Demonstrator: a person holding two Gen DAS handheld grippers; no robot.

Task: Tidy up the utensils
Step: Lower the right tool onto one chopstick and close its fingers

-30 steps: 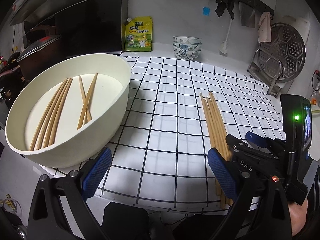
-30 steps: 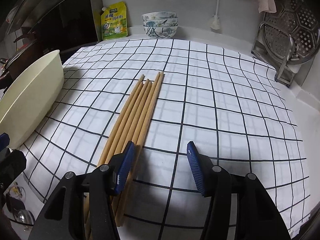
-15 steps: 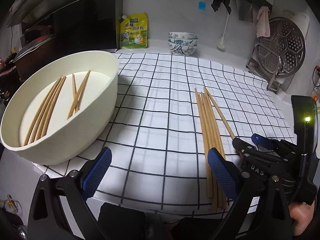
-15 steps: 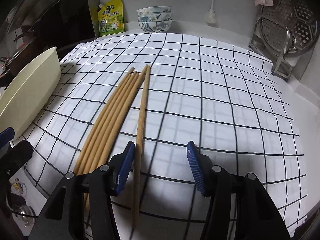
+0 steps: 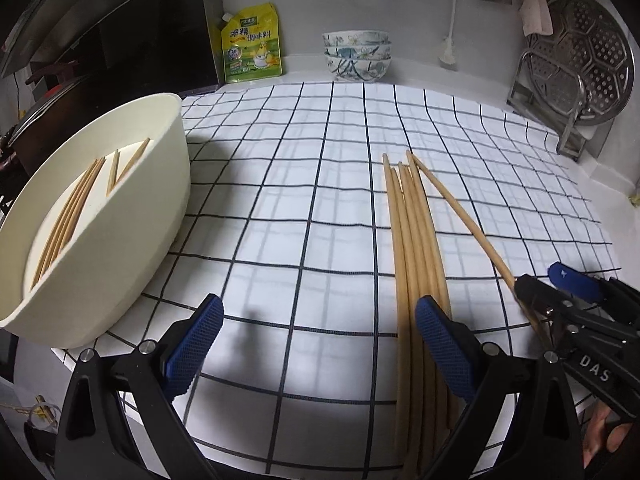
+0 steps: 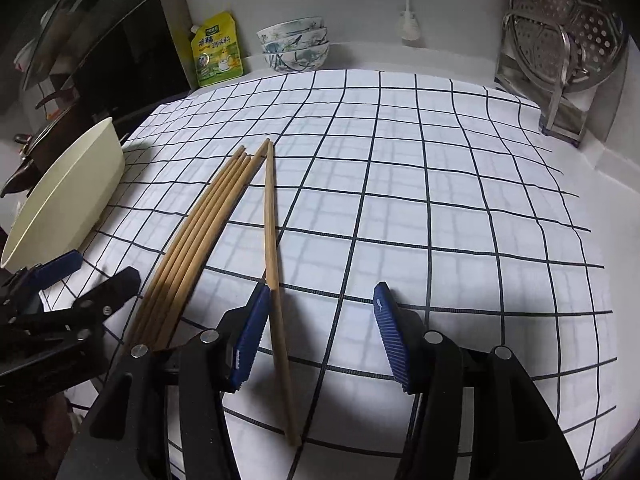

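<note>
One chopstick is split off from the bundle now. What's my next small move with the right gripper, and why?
Probably close the right gripper: its jaws stand open, and the lone chopstick lies between them, angled away from the bundle on the checked cloth.

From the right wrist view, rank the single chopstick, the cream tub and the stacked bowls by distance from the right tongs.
1. Single chopstick: between the right tongs, by the left pad.
2. Cream tub: far left, on the cloth edge.
3. Stacked bowls: at the back wall.
</note>
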